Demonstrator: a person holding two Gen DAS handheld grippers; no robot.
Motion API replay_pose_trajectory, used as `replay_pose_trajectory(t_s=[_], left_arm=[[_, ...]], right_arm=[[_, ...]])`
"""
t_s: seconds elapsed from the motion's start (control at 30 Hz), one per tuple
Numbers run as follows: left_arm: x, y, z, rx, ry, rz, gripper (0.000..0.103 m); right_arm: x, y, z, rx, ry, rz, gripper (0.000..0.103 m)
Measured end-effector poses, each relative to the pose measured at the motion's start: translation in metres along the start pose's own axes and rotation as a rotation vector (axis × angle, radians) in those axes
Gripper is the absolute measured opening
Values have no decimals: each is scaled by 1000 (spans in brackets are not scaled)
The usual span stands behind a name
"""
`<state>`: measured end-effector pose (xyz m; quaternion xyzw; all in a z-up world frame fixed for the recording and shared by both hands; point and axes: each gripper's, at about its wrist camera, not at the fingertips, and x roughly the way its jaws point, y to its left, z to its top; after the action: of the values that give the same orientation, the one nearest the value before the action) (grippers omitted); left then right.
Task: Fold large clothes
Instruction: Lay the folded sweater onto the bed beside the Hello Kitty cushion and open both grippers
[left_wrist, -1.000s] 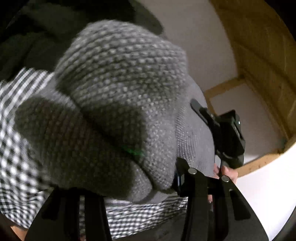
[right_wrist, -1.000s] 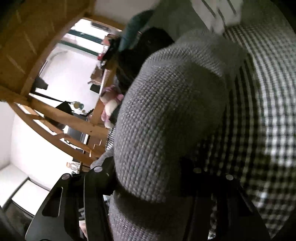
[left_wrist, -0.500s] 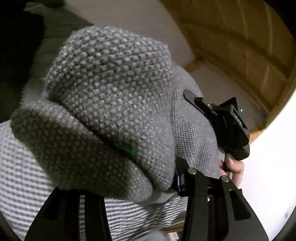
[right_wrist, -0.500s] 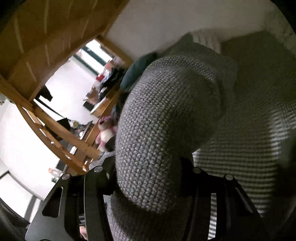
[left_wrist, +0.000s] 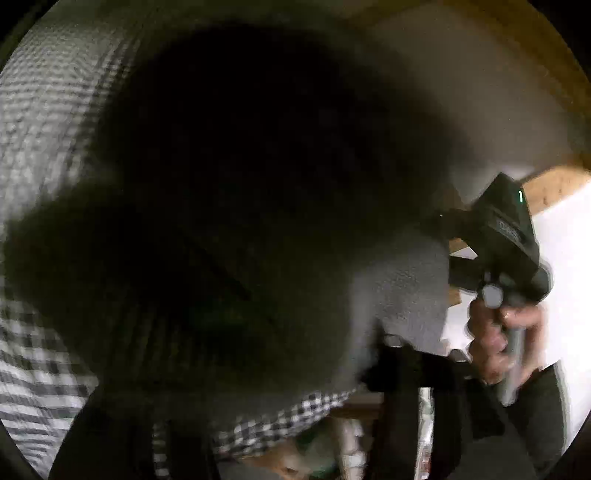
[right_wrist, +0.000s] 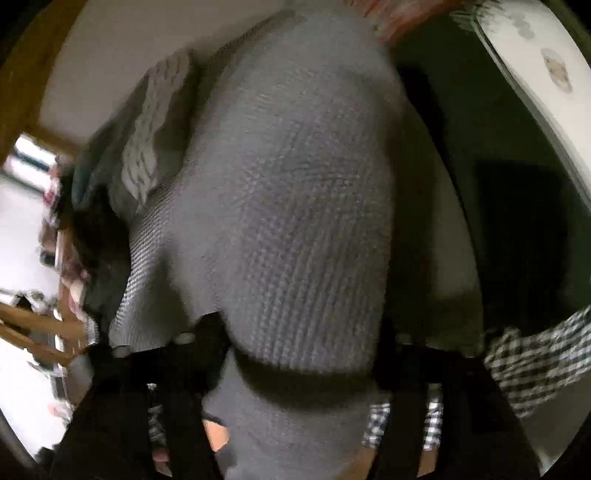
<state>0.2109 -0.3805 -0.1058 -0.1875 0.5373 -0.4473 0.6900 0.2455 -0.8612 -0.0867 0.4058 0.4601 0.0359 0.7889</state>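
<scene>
Both wrist cams sit right behind their own fingers, looking forward and angled down along them. Left cam: lens almost buried in the grey knit sweater (left_wrist: 399, 295), mostly dark and blurred; checked cloth (left_wrist: 33, 384) at left and bottom edge; the right gripper (left_wrist: 495, 240) and the hand (left_wrist: 495, 332) holding it at right. Right cam: same sweater (right_wrist: 295, 221) fills the centre at very close range, checked cloth (right_wrist: 539, 354) at lower right. Shared: sweater and checked cloth.
</scene>
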Motion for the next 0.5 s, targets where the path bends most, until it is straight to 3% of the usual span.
replay_pose_trajectory(t_s=[0.07,0.13,0.2,0.23,0.33,0.4,0.47,0.5], left_arm=[[-5,-8,-4,63,-17,33,57],[-10,-10,-1,48,0,25,60],[-19,-10,10,24,14,11,62],[-22,-8,22,24,16,12,62],[-75,-15,0,65,-5,52,70],[-111,-25,-12,116,-82,75,76],[-152,-54,-10,234,-245,114,90],[-154,-76,-10,275,-288,118,94]], right_arm=[[-3,0,-5,-41,-43,12,67],[-7,6,-2,-55,-55,-13,73],[-24,23,5,-116,-113,-138,91],[-35,37,6,-152,-157,-214,94],[-79,80,10,-259,-311,-467,100],[-88,104,6,-338,-342,-552,100],[-87,126,2,-412,-340,-603,100],[-75,139,-2,-454,-317,-645,100]])
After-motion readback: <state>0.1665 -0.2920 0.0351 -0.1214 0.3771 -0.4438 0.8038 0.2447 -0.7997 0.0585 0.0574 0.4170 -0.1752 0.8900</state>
